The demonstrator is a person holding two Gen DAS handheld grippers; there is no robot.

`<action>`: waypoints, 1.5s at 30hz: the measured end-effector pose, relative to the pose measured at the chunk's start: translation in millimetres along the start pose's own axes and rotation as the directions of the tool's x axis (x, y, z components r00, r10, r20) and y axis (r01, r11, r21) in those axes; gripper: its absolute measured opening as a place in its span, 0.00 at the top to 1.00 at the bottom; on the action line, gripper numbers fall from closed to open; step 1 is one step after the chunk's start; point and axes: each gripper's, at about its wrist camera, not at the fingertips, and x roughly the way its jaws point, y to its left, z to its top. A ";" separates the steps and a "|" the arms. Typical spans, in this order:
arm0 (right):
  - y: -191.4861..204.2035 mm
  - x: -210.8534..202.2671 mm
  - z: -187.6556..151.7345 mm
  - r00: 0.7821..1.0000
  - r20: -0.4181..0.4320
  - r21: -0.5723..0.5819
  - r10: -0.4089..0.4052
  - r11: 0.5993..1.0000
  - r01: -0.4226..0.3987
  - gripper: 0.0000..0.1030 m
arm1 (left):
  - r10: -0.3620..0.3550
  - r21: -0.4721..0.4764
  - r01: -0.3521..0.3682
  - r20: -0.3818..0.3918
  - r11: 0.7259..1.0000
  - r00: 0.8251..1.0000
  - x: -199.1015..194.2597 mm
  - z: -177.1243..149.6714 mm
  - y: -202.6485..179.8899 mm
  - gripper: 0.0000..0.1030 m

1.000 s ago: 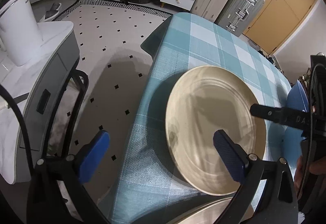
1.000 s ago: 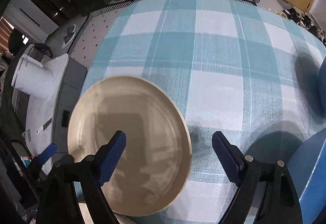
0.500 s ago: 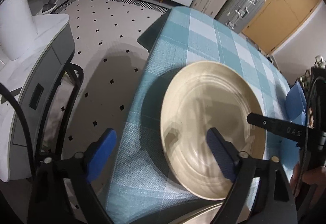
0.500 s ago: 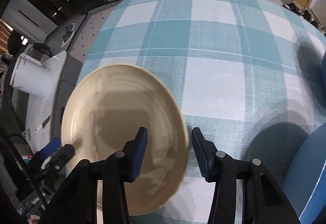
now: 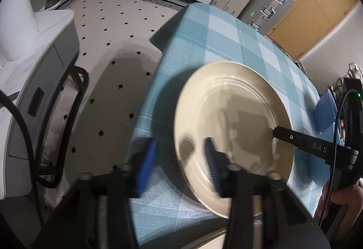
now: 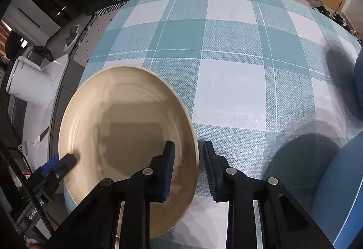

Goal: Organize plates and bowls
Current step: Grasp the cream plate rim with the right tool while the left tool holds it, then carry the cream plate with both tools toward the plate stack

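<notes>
Beige plate (image 6: 127, 126) sits at the near-left corner of the table, on the teal/white checked cloth (image 6: 229, 90), its left part close to the cloth's edge. L gripper (image 5: 179, 165) straddles the plate's left rim: 1 blue pad (image 5: 147, 165) outside over the cloth, the other over the plate's inner face. Its jaws have just been closing w/ the rim between them; the view is motion-blurred, a gap shows on both sides of the rim, so not yet clamped. R gripper (image 6: 188, 167) straddles the opposite rim: 1 pad (image 6: 169, 169) inside over the plate, the other outside over the cloth. Its jaws have also just been closing; rim is between them, a narrow gap is visible on each side, no firm pinch seen. In the L view the R gripper's finger tip sits at the plate's far rim, w/ a hand (image 5: 340, 201) at the frame edge. Blue dish (image 6: 338, 194) lies to the right of the plate, apart from it; a 2nd blue piece (image 6: 359, 72) sits further back at the right edge. White kettle-like vessel (image 6: 27, 83) stands on a side unit off the table, left.
</notes>
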 end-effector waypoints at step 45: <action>0.6 -17.4 -11.7 0.994 0.108 -0.066 -0.013 0.998 0.020 0.91 | 0.058 0.068 -0.056 -0.016 0.996 0.998 -1.1 -9.9 -18.5 0.80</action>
